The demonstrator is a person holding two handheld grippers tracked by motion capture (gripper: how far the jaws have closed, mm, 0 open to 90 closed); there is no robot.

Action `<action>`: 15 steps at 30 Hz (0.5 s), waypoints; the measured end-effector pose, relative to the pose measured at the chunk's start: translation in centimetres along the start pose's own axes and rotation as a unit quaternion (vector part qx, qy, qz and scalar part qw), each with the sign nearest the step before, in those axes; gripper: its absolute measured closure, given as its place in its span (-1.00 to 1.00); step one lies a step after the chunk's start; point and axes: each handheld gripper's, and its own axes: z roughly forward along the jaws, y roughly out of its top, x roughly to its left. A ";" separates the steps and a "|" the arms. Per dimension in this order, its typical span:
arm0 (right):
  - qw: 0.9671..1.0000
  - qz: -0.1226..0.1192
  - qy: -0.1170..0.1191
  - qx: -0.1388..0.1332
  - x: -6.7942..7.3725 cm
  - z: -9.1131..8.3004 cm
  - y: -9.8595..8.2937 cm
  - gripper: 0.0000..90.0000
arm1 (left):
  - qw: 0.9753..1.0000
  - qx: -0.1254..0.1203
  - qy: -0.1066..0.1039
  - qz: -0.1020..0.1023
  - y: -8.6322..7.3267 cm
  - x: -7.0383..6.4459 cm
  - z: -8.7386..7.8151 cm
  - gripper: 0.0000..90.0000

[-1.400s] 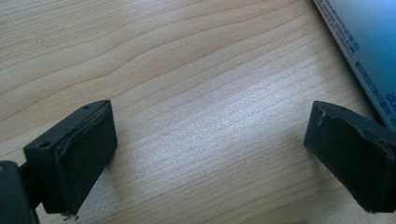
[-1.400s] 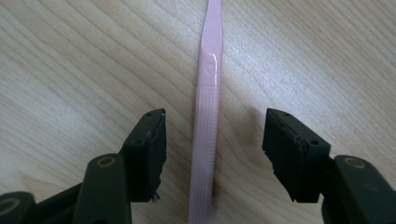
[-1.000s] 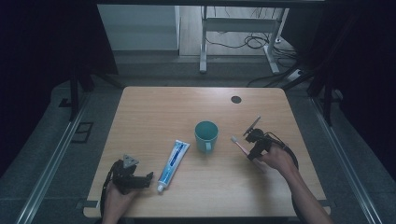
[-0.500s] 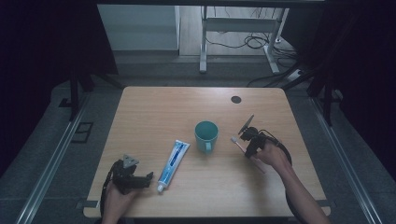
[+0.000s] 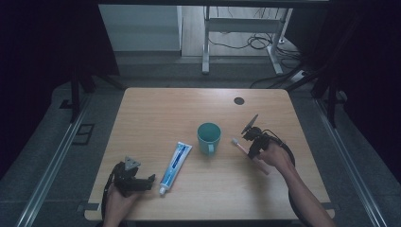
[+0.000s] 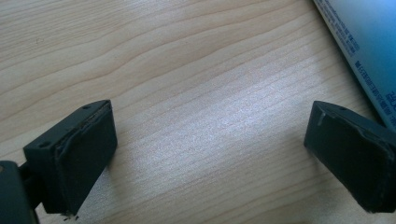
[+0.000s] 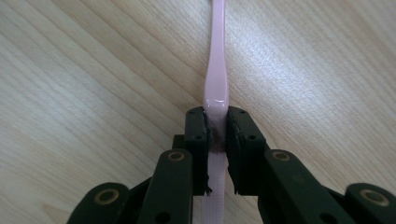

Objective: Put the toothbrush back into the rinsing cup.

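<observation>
- At the near left corner of the table, your left gripper rests low over bare wood with its jaws wide apart and nothing between them — parked, I'd judge, so it keeps out of the other hand's work.
- Just right of it lies the toothpaste tube, flat on the wood, cap end toward you and crimped end slanting away to the right; the left gripper view catches its blue edge beside the right-hand jaw.
- At mid-table stands the teal cup, upright, mouth open, handle turned toward you — a likely place for the brush to go.
- Right of the cup, your right gripper is closed tight on the pink toothbrush, pinching the handle where it narrows, which should stop it rolling.
- Its long axis runs from your right hand up and left: the bristle end points at the cup and sits near its right side, still apart from it, low over the table.
</observation>
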 end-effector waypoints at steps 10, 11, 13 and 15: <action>0.999 -0.005 0.004 -0.048 0.3 -2.0 -0.9 0.75 | 1.000 0.000 0.000 0.000 0.0 0.0 0.0 -0.94; 0.999 -0.005 0.006 -0.052 0.3 -2.1 -1.0 0.75 | 1.000 0.000 -0.001 -0.001 0.0 0.0 0.0 -0.94; 0.998 -0.006 0.010 -0.062 0.3 -2.5 -1.2 0.75 | 1.000 0.000 0.000 0.000 0.0 0.0 0.0 -0.94; 0.997 -0.007 0.009 -0.072 0.4 -2.8 -1.3 0.75 | 1.000 0.000 0.000 -0.001 0.0 0.0 0.0 -0.94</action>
